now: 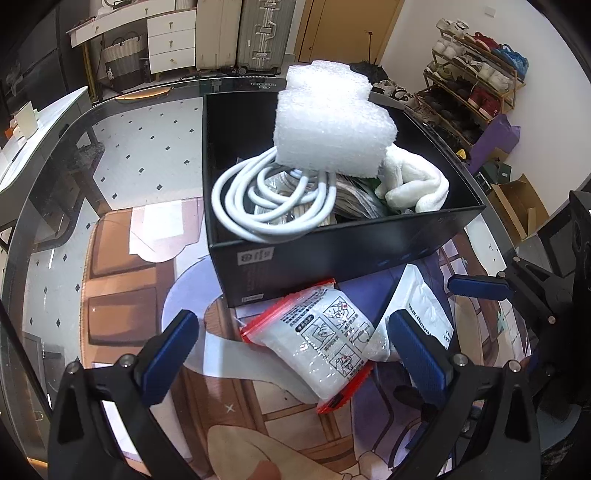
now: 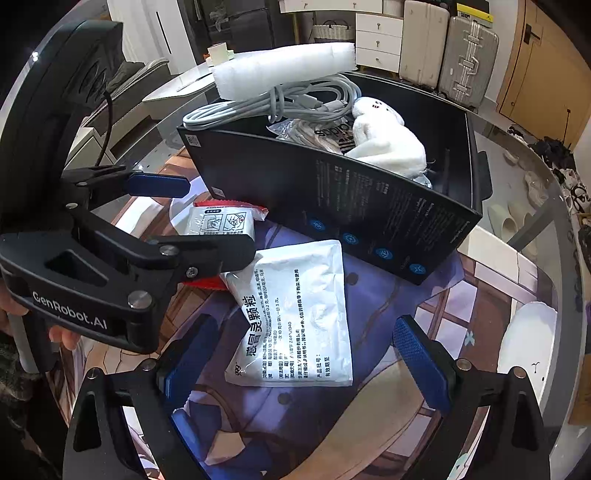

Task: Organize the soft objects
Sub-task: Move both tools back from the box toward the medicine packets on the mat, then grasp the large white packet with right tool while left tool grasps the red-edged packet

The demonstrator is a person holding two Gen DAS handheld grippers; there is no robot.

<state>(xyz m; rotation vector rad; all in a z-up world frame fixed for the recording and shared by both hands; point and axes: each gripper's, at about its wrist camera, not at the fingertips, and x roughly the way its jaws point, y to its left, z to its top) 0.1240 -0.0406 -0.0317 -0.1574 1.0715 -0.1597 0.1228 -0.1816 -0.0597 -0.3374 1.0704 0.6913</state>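
A black box (image 1: pixel 332 254) (image 2: pixel 369 206) stands on the glass table. It holds a white foam block (image 1: pixel 328 122) (image 2: pixel 284 70), a coiled white cable (image 1: pixel 266 199) (image 2: pixel 277 103), a white plush cloth (image 1: pixel 410 184) (image 2: pixel 388 140) and a packaged item. In front of the box lie a red-edged clear pouch (image 1: pixel 328 343) (image 2: pixel 221 221) and a white sachet (image 1: pixel 424 314) (image 2: pixel 295 314). My left gripper (image 1: pixel 295 354) is open around the pouch. It also shows in the right wrist view (image 2: pixel 199 218). My right gripper (image 2: pixel 306 365) is open over the sachet. It also shows at the right edge of the left wrist view (image 1: pixel 480 288).
The round glass table (image 1: pixel 55 206) has a printed mat (image 2: pixel 406 325) under the objects. Suitcases (image 1: pixel 240 33), drawers and a shoe rack (image 1: pixel 476 70) stand beyond it. A cardboard box (image 1: pixel 517 206) lies on the floor at the right.
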